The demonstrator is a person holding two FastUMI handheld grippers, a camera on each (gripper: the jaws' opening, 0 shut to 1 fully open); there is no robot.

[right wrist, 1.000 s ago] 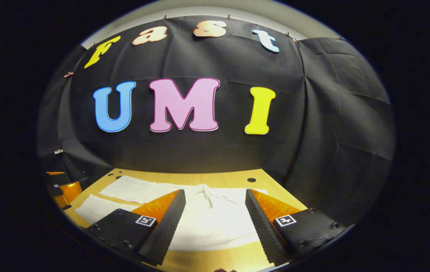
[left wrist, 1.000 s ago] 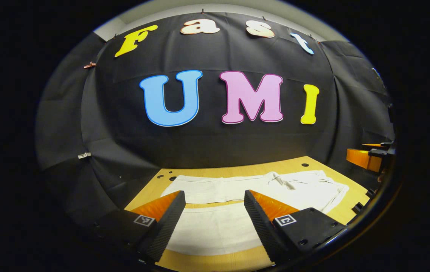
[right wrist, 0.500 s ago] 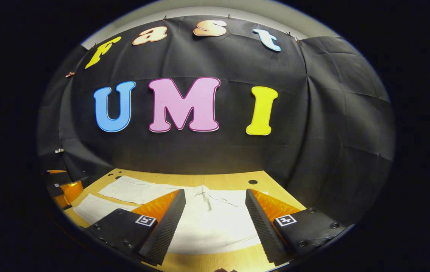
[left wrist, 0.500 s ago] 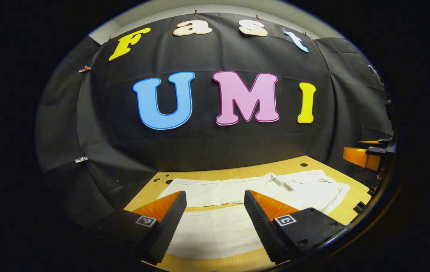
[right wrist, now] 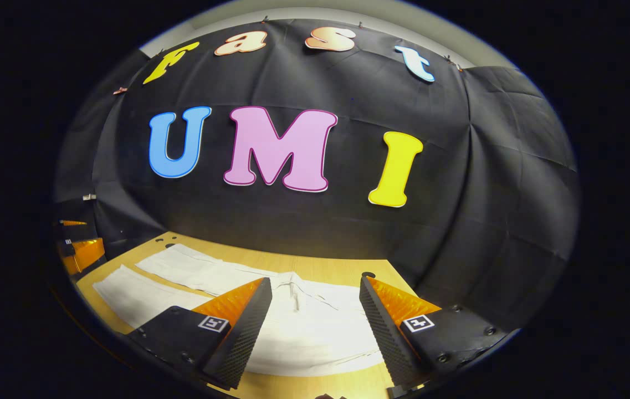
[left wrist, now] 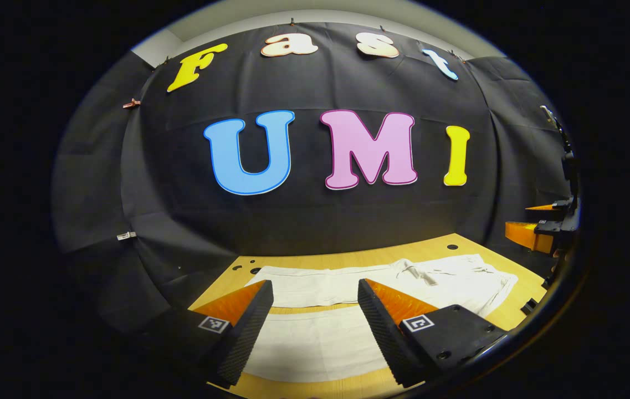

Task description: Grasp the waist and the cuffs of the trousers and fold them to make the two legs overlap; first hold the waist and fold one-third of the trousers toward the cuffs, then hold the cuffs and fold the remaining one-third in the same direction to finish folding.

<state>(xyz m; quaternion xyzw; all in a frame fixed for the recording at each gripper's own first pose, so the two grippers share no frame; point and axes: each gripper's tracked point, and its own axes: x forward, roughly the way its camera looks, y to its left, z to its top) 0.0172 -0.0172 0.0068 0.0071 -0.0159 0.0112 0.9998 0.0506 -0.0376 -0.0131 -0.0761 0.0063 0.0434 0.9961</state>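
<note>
Trousers: white trousers [left wrist: 348, 288] lie flat on the tabletop [left wrist: 226, 285] in the lower middle of the left gripper view, 2 legs apart; in the right gripper view they [right wrist: 303, 327] spread across the lower left and centre.
Waist: at the lower right of the left gripper view [left wrist: 500, 285], with a drawstring [left wrist: 417, 272] near it.
Left tool: left tool [left wrist: 315, 318] at the bottom of its view, fingers spread, above a trouser leg, holding nothing.
Right tool: right tool [right wrist: 315, 318] at the bottom of its view, fingers spread over the waist end, holding nothing.
</note>
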